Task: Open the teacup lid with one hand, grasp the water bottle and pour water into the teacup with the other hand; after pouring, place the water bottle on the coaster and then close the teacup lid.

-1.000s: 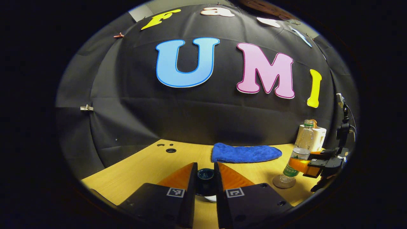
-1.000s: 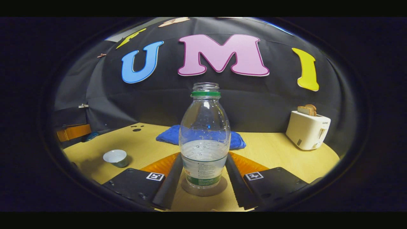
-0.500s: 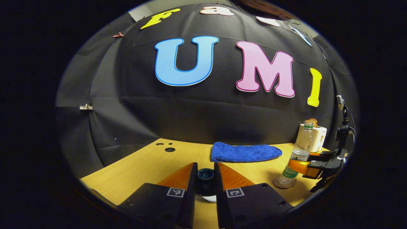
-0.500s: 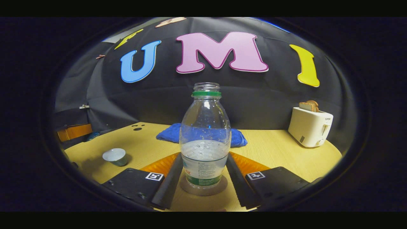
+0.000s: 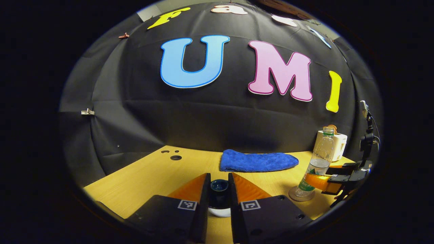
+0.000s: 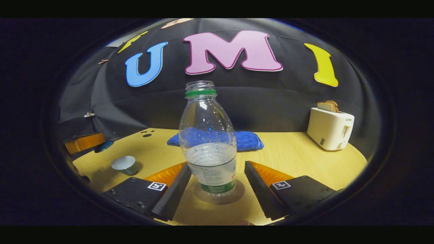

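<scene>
A: Where are we seeing the bottle (image 6: pixel 209 142)?

B: In the right gripper view it is standing upright at the centre of the frame, uncapped, about half full, on the round coaster (image 6: pixel 219 197). In the left gripper view we are seeing it small at the right edge (image 5: pixel 313 166), on the coaster (image 5: pixel 301 196).

A: And the right gripper (image 6: pixel 214 189)?

B: Its fingers are standing spread wide at the bottom of the frame, one on each side of the bottle. We are seeing a gap on the right side; the left finger (image 6: pixel 173 195) is close to the label, though we cannot tell whether it is touching.

A: What is the left gripper (image 5: pixel 219 196) doing?

B: Its fingers are sitting narrow at the bottom centre of its view, pinching the dark lid (image 5: pixel 219 191) between them, with a white rim showing below.

A: The cup (image 6: pixel 124 164)?

B: It is sitting open on the table (image 6: pixel 298 159) at the lower left of the right gripper view, well apart from the bottle.

A: Anything farther out?

B: A blue cloth (image 6: pixel 242 139) is lying behind the bottle, and a white toaster (image 6: pixel 329 128) with bread is standing at the right.
</scene>
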`<state>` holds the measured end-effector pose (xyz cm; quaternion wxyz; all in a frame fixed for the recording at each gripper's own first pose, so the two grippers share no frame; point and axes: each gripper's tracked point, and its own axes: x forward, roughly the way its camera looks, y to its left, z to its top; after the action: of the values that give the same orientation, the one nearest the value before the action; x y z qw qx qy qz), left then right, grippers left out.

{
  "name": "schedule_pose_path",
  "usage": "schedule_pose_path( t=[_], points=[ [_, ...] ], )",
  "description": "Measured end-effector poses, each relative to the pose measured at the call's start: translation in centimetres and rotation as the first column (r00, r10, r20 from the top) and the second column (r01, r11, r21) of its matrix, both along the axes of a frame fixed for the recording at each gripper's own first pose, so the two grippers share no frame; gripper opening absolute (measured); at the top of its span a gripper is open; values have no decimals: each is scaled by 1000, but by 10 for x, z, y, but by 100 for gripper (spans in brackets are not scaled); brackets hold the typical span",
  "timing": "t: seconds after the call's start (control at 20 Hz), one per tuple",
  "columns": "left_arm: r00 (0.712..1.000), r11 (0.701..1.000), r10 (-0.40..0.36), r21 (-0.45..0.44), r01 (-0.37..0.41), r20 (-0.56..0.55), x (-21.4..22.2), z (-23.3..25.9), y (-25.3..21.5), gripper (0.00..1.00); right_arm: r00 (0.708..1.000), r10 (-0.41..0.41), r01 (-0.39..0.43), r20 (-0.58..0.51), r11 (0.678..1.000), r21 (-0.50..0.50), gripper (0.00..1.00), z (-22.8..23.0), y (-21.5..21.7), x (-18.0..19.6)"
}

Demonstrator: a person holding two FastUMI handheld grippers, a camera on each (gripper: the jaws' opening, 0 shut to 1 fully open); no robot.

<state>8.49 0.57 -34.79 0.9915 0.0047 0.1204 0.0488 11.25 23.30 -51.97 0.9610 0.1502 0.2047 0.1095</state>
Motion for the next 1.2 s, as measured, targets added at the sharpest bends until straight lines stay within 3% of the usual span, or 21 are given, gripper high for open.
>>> schedule_pose_path(
  t=[0.9,0.95,1.0,1.05,1.1,1.2],
  points=[
    [994,1000,6,21,-3,-110,13,-66,-9,32,999,16,-17,-30,999,-31,96,5,-22,-47],
    [993,1000,11,25,-8,-114,13,-68,-8,36,999,17,-18,-31,999,-36,96,5,-23,-47],
    [993,1000,10,26,-7,-119,13,-71,-8,32,999,18,-19,-32,999,-40,96,6,-25,-49],
    [993,1000,2,24,1,-118,14,-72,-10,36,999,16,-18,-33,999,-43,96,6,-26,-49],
    [992,1000,-2,26,5,-122,15,-73,-11,29,999,14,-15,-33,999,-43,96,6,-28,-50],
    [992,999,-5,37,10,-126,16,-74,-11,32,999,6,-7,-33,999,-34,96,9,-29,-50]
  ],
)
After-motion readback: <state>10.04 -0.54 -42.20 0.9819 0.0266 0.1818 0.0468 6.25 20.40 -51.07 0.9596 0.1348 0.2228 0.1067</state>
